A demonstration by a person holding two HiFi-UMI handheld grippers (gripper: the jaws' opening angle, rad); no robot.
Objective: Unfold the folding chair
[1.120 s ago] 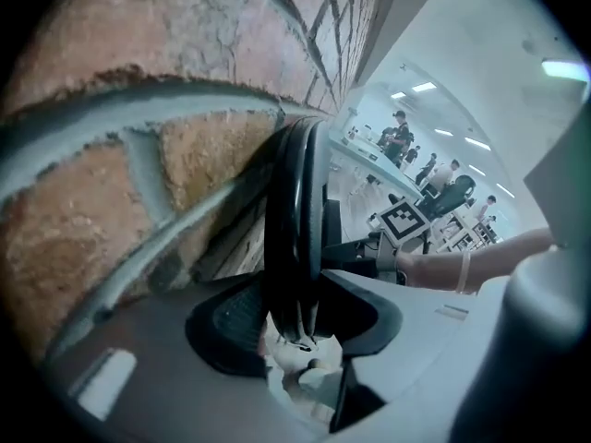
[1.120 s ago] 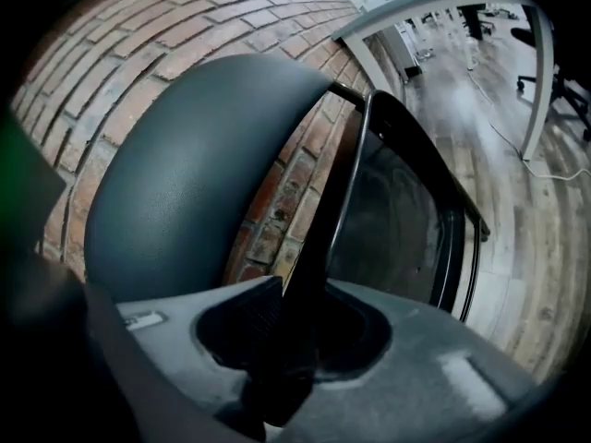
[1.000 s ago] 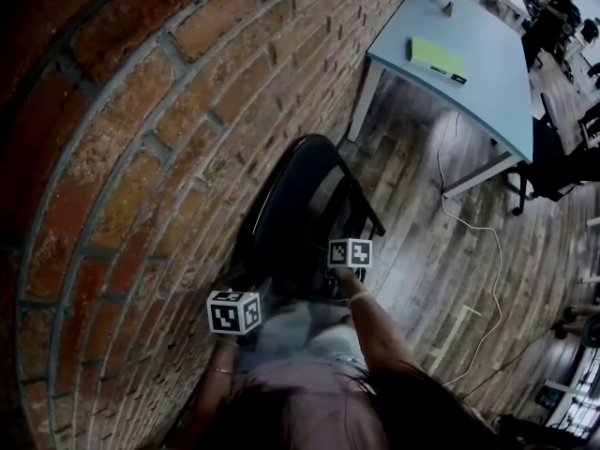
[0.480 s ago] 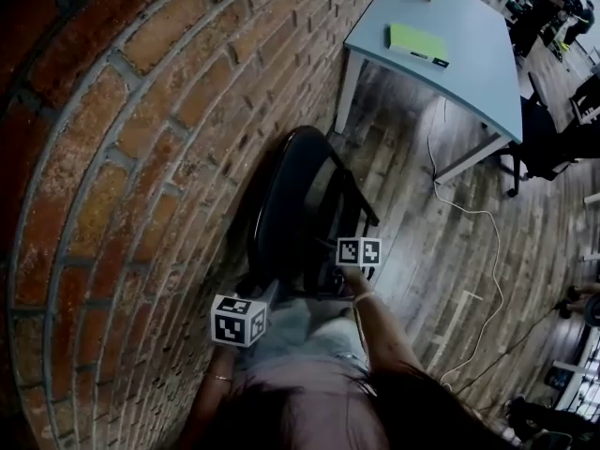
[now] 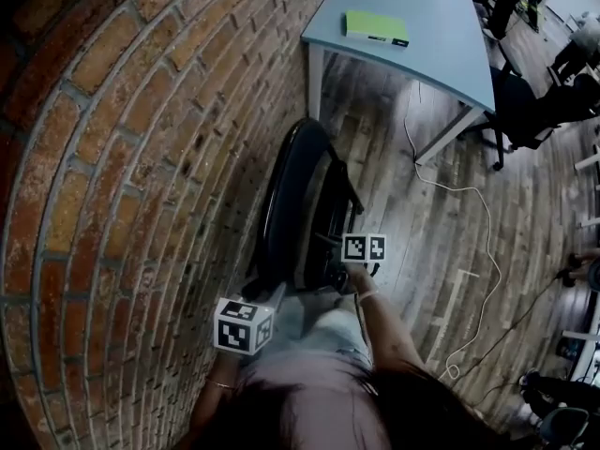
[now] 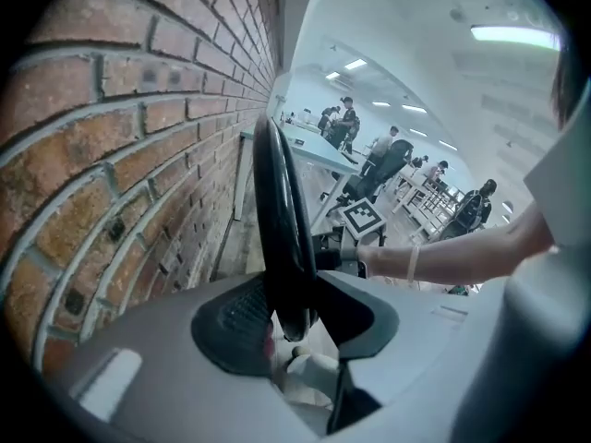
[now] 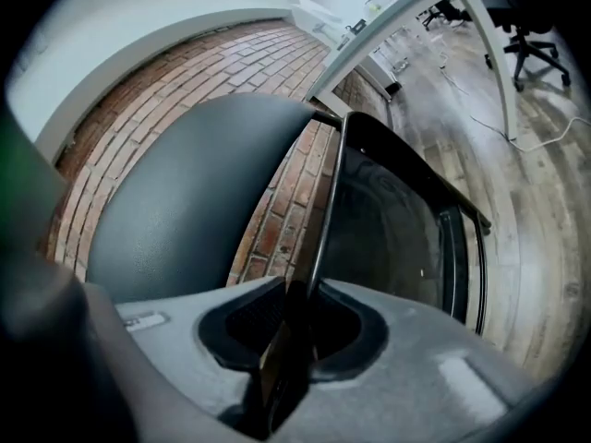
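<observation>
The black folding chair (image 5: pixel 298 200) stands folded, edge-on beside the brick wall. My left gripper (image 5: pixel 270 296) is at its near left edge. In the left gripper view the chair's thick black rim (image 6: pixel 282 229) runs between the jaws of the left gripper (image 6: pixel 297 319). These jaws have just been closing and press on it. My right gripper (image 5: pixel 340 275) holds the chair's right side. In the right gripper view the thin metal frame edge (image 7: pixel 323 210) sits pinched in the right gripper (image 7: pixel 294 329), whose jaws have also been closing.
The brick wall (image 5: pixel 131 167) runs along the left, close to the chair. A blue-grey table (image 5: pixel 427 26) with a green book (image 5: pixel 375 26) stands beyond. A white cable (image 5: pixel 483 251) trails over the wood floor. An office chair (image 5: pixel 530 111) and people are at the far right.
Both grippers have moved with the chair, which now shows narrower and more edge-on. The table has slid left and up in the head view.
</observation>
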